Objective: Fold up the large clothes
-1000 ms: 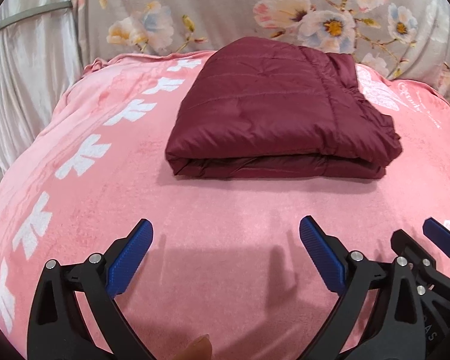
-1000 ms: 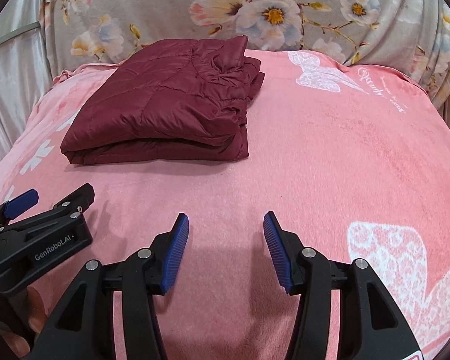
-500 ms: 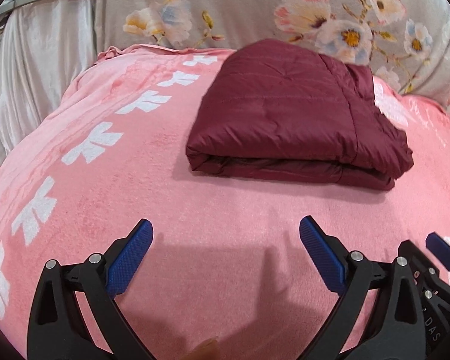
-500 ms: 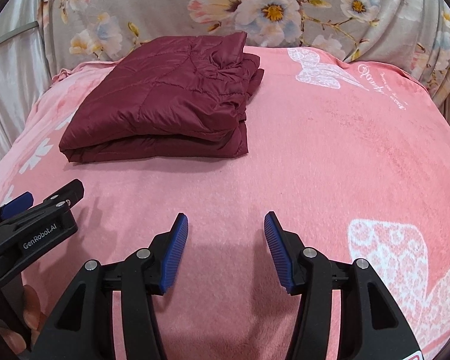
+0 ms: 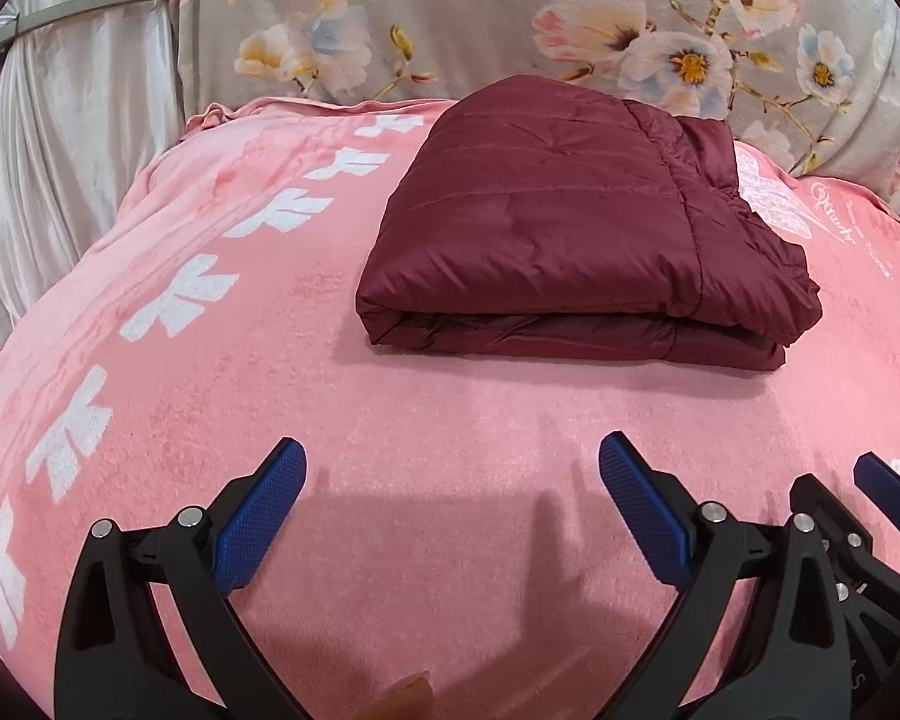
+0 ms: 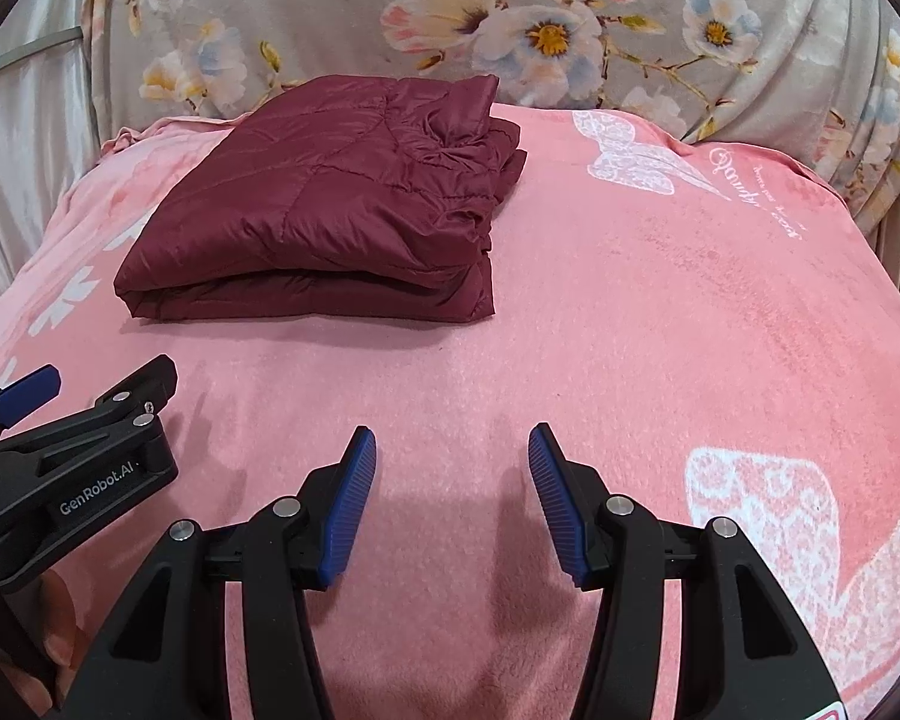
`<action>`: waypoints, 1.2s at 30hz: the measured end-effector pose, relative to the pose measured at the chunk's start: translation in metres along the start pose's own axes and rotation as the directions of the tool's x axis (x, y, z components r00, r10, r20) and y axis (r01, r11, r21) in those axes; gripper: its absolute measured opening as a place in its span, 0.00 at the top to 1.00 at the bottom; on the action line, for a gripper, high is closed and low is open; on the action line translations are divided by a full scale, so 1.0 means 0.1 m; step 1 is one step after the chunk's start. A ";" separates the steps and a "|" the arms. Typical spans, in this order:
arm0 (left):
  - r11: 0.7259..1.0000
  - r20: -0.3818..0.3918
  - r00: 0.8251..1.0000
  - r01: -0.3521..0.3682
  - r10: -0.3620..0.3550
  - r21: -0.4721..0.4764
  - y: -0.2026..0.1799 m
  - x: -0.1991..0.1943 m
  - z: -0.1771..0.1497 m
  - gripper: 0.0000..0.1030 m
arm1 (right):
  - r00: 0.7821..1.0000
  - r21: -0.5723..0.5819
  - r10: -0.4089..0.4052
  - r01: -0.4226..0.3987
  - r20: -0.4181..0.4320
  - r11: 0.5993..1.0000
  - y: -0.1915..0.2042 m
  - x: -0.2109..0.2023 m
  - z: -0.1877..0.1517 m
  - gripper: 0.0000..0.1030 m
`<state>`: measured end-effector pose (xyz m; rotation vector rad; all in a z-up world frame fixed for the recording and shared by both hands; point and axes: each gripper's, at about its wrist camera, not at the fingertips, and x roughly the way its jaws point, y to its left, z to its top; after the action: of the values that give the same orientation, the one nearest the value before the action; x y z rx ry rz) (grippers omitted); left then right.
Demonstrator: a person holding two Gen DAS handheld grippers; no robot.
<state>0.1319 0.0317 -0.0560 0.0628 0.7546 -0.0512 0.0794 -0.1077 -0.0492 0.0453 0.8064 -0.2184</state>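
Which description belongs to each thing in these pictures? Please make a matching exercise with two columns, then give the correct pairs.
Column one:
1. quilted jacket
2. blanket
3. left hand-held gripper
4. flowered cloth

Column two:
A. grey, with pink and white blossoms, behind the bed
B. pink, spread flat, with white butterfly prints
C. dark red, folded into a neat rectangle
D. open, with nothing between its blue pads

Pairs: 1-C, 2-B, 3-D, 4-A
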 end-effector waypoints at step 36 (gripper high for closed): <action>1.000 0.032 0.999 0.005 -0.006 0.029 -0.04 -0.05 0.00 0.07 | 1.000 -0.045 -0.023 0.024 0.020 0.999 0.08 -0.03 0.00 0.49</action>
<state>0.1276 0.0274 -0.0527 0.0873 0.7224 -0.0679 0.0791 -0.0992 -0.0472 -0.0089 0.7926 -0.2225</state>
